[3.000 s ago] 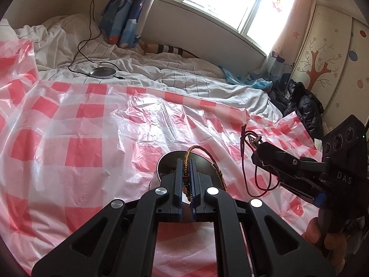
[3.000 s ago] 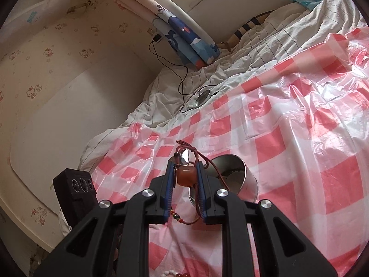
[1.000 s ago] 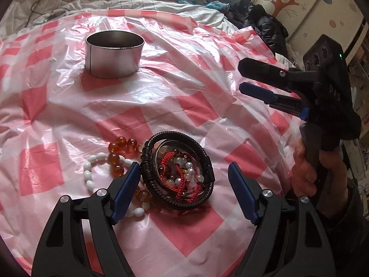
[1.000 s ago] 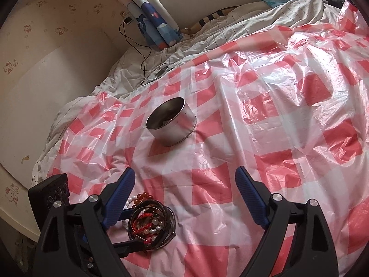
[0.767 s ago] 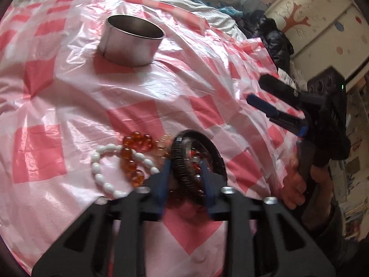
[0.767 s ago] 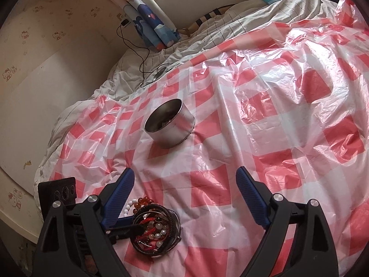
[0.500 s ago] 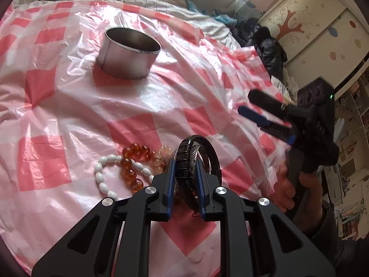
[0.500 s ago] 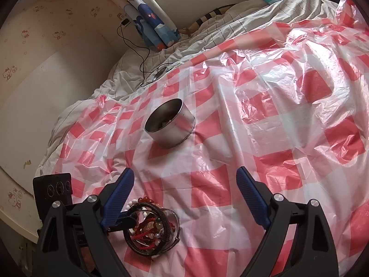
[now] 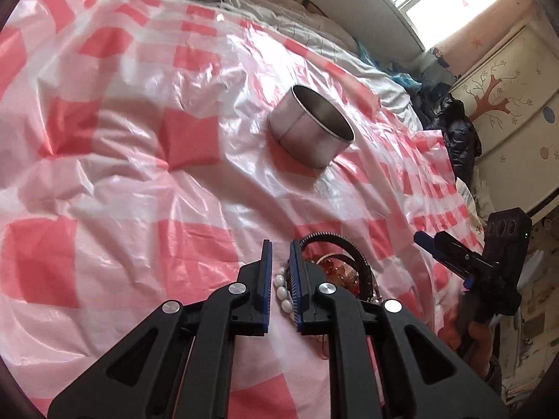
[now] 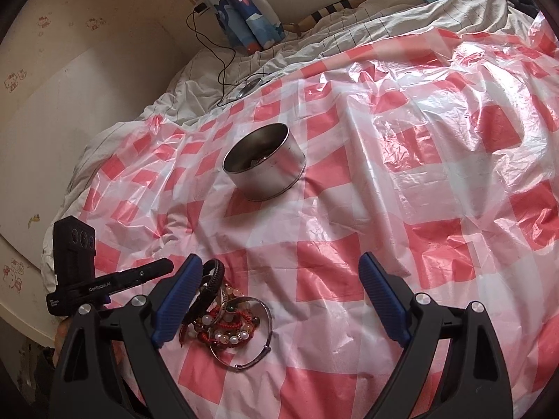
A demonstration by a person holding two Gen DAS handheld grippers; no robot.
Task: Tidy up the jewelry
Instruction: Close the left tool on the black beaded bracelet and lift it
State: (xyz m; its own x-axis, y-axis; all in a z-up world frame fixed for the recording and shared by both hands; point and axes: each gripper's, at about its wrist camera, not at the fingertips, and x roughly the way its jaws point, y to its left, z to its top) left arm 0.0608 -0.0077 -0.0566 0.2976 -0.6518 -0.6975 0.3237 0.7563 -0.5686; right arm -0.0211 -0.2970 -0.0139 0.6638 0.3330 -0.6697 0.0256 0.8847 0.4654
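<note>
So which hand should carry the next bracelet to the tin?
Probably left: the left tongs have just been closing with white beads between them. The right tongs gape wide, with the pile off beside one finger.

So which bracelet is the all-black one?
The thick braided band, propped up on its edge at the left. The rest are bead strings or a thin silver bangle.

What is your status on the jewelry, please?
Left gripper just closing on white bead bracelet between the fingers. Right gripper open, empty. Jewelry pile outside tin. Nothing in the way.
</note>
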